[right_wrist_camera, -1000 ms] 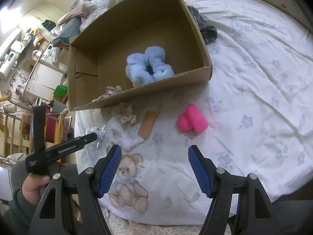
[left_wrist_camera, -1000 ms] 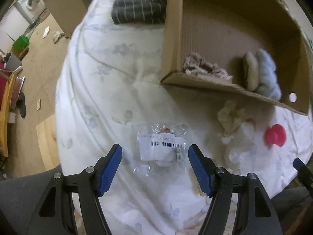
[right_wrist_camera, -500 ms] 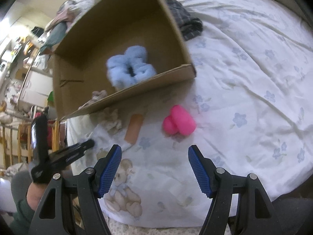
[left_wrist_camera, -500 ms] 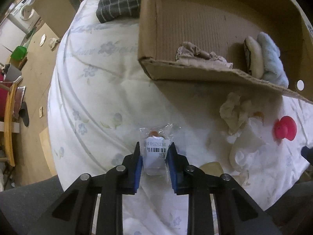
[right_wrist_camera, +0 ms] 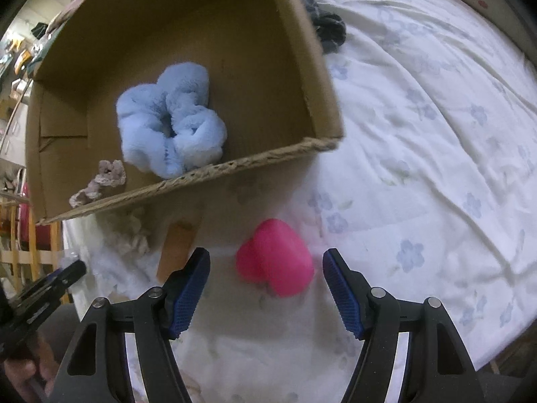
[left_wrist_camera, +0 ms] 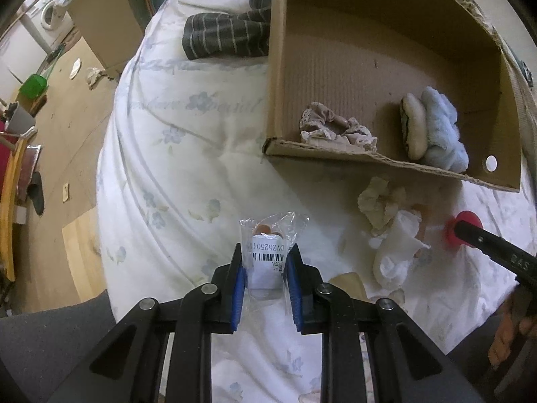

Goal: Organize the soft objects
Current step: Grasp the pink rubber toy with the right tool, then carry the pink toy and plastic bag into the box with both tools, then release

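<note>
My left gripper point(left_wrist_camera: 265, 262) is shut on a clear plastic packet point(left_wrist_camera: 268, 238) with a barcode label, held just above the bed. My right gripper point(right_wrist_camera: 266, 288) is open, its fingers on either side of a pink soft object point(right_wrist_camera: 275, 262) lying on the sheet; that object also shows in the left wrist view point(left_wrist_camera: 451, 231). A cardboard box point(left_wrist_camera: 369, 159) lies beyond, holding a fluffy blue scrunchie point(right_wrist_camera: 171, 124), a beige lace scrunchie point(left_wrist_camera: 335, 127) and a cream round pad point(left_wrist_camera: 414, 127). A beige scrunchie point(left_wrist_camera: 381, 201) and white cloth point(left_wrist_camera: 396, 248) lie before the box.
The bed point(right_wrist_camera: 419, 134) has a white flowered sheet. Dark striped socks point(left_wrist_camera: 225, 37) lie beside the box's far corner. An orange flat piece point(right_wrist_camera: 176, 248) lies by the pink object. The bed edge drops to the floor point(left_wrist_camera: 63, 141) on the left.
My left gripper closed on the plastic packet and lifted it slightly. My right gripper moved forward and down until its open fingers flank the pink object.
</note>
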`<move>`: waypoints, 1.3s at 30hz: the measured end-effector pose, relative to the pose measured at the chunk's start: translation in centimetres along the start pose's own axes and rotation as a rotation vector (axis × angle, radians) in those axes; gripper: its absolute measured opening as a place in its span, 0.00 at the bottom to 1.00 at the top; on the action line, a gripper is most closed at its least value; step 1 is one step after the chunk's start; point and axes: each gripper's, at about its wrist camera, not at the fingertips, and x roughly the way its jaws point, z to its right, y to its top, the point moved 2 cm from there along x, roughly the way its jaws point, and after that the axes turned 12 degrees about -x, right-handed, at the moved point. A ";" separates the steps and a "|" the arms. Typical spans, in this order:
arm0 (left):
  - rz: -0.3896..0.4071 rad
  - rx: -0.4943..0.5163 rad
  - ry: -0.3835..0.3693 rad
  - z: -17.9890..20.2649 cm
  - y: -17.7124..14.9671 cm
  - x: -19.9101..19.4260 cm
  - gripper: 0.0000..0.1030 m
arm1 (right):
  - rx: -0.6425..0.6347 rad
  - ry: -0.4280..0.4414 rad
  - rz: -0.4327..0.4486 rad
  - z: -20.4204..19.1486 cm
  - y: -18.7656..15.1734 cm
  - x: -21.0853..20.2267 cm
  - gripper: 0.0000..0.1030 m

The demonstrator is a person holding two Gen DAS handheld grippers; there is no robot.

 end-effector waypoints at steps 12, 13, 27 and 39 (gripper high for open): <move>0.027 -0.005 0.021 0.3 -0.8 -0.7 0.20 | 0.007 -0.007 -0.005 0.2 0.5 1.2 0.49; 0.030 -0.005 0.023 0.3 -0.8 -0.7 0.20 | 0.001 -0.008 -0.006 0.2 0.6 1.1 0.49; 0.148 -0.014 -0.011 0.8 -2.4 -5.4 0.20 | -0.055 0.064 0.061 -2.7 -1.8 -2.6 0.49; 0.305 0.052 -0.061 3.2 -2.2 -13.1 0.20 | -0.084 0.169 0.229 -3.0 -3.6 -11.0 0.48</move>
